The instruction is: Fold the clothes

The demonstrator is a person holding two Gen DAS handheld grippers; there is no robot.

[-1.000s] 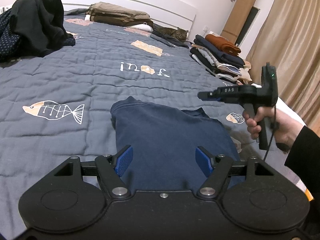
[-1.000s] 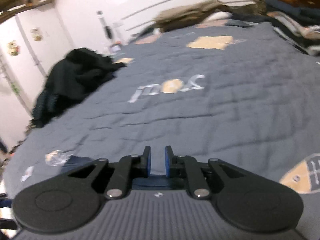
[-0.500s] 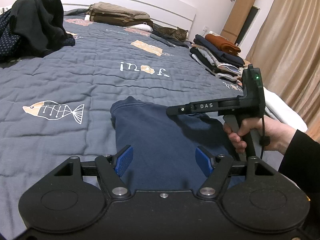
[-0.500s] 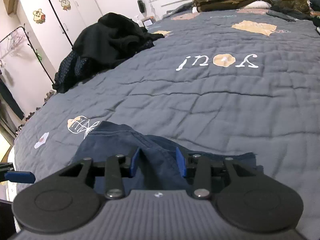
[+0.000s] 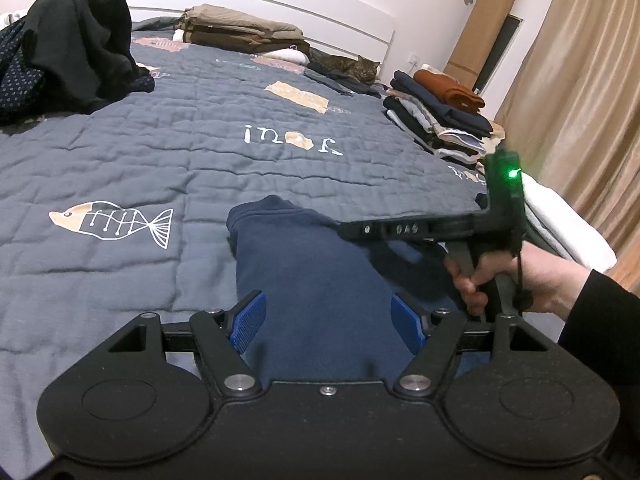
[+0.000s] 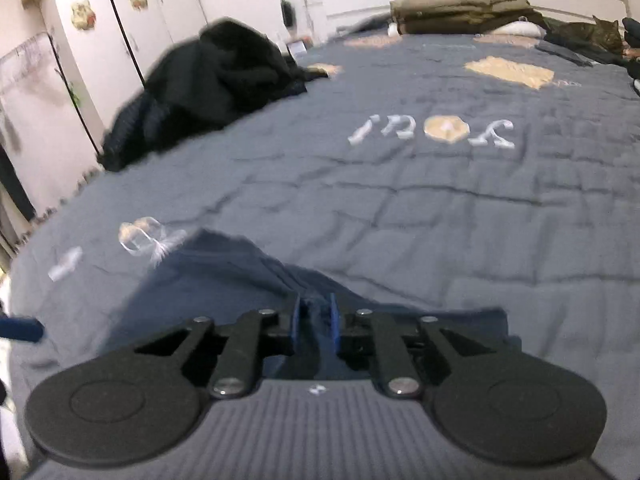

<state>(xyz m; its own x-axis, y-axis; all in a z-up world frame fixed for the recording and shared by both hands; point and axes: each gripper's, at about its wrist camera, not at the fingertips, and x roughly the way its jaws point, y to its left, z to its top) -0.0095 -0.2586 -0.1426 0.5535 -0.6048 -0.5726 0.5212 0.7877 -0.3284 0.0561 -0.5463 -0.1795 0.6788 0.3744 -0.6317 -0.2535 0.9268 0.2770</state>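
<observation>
A folded navy garment (image 5: 316,280) lies on the grey quilt near the front edge of the bed. My left gripper (image 5: 326,322) hovers open over its near part, blue pads wide apart with nothing between them. A hand holds my right gripper (image 5: 352,230) low over the garment's right side, reaching in from the right. In the right wrist view the right gripper (image 6: 315,322) has its blue pads closed on a raised fold of the navy garment (image 6: 224,272); that view is blurred.
A heap of unfolded dark clothes (image 5: 60,56) lies at the far left. Folded stacks sit at the headboard (image 5: 244,32) and along the right edge (image 5: 440,116). A tabby cat (image 5: 352,68) rests near the pillows. White folded cloth (image 5: 560,220) and curtains are on the right.
The right gripper swung left and down onto the navy garment, opened, then closed its pads on a fold of the fabric. The left gripper stayed open in place.
</observation>
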